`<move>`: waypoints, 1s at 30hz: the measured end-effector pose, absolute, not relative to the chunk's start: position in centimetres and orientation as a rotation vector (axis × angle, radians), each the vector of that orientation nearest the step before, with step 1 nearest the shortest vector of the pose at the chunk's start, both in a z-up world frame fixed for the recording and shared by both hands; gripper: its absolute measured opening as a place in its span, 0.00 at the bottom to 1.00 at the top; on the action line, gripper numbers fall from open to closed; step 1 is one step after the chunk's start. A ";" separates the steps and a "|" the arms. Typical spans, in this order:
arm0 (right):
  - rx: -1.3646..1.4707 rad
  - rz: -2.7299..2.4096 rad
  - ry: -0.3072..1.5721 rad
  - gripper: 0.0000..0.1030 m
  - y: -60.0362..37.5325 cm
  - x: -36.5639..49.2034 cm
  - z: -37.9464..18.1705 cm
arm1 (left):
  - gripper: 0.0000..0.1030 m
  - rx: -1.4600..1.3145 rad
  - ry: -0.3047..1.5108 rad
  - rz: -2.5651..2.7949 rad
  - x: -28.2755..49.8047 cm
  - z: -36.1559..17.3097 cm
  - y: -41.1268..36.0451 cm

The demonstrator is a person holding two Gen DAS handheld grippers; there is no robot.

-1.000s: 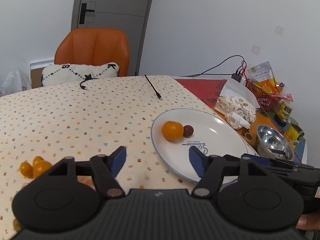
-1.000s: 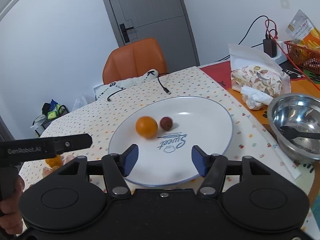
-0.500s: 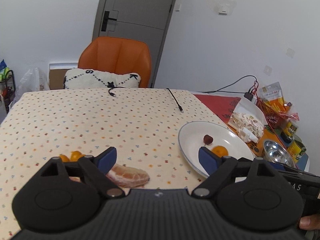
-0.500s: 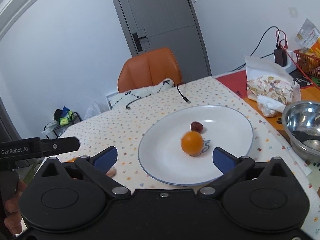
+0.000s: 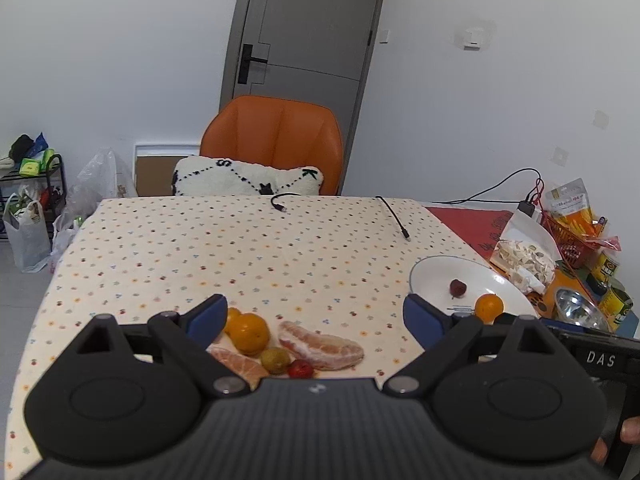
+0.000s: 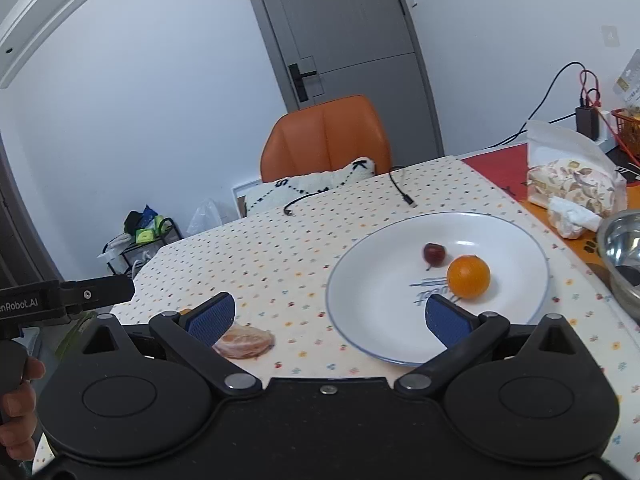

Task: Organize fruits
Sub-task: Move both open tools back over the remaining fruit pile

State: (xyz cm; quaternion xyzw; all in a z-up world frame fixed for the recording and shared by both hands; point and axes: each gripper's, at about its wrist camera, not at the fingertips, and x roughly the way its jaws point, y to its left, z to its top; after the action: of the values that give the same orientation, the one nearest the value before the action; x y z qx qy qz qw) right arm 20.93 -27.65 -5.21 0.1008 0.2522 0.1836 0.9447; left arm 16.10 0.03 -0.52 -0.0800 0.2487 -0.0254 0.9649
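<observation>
Fingers of both grippers, left gripper (image 5: 314, 314) still opening and right gripper (image 6: 330, 316), stand wide, holding nothing. At right, the plate (image 6: 516, 240) holds a loose orange (image 6: 468, 276) that could roll off if bumped; lower left, pomelo segment (image 5: 320, 346) lies on the counter (image 5: 240, 248).

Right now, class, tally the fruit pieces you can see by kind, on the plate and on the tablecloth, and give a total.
Small round orange fruits: 3 (one on the plate, two on the cloth)
Dark red fruit on the plate: 1
Peeled citrus segments: 2
Yellow-green fruit: 1
Bright red fruit: 1
Total: 8
</observation>
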 end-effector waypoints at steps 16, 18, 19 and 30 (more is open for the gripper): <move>0.200 0.425 0.540 1.00 -24.7 20.8 -5.2 | 0.91 -0.181 0.501 0.021 13.9 -0.6 3.5; 0.195 0.434 0.542 1.00 -24.3 20.7 -5.2 | 0.91 -0.185 0.505 0.031 13.8 -0.8 4.0; 0.193 0.438 0.544 1.00 -24.0 20.7 -5.2 | 0.91 -0.188 0.508 0.034 13.8 -1.0 4.2; 0.115 0.480 0.589 1.00 -21.5 20.8 -5.9 | 0.91 -0.212 0.550 0.054 13.4 -3.2 6.2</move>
State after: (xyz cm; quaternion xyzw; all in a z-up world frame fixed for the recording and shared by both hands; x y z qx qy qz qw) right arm 20.84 -21.49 -5.88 0.0563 0.2871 0.2342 0.9271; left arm 13.44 6.17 -3.24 -0.1045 0.2710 0.0268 0.9565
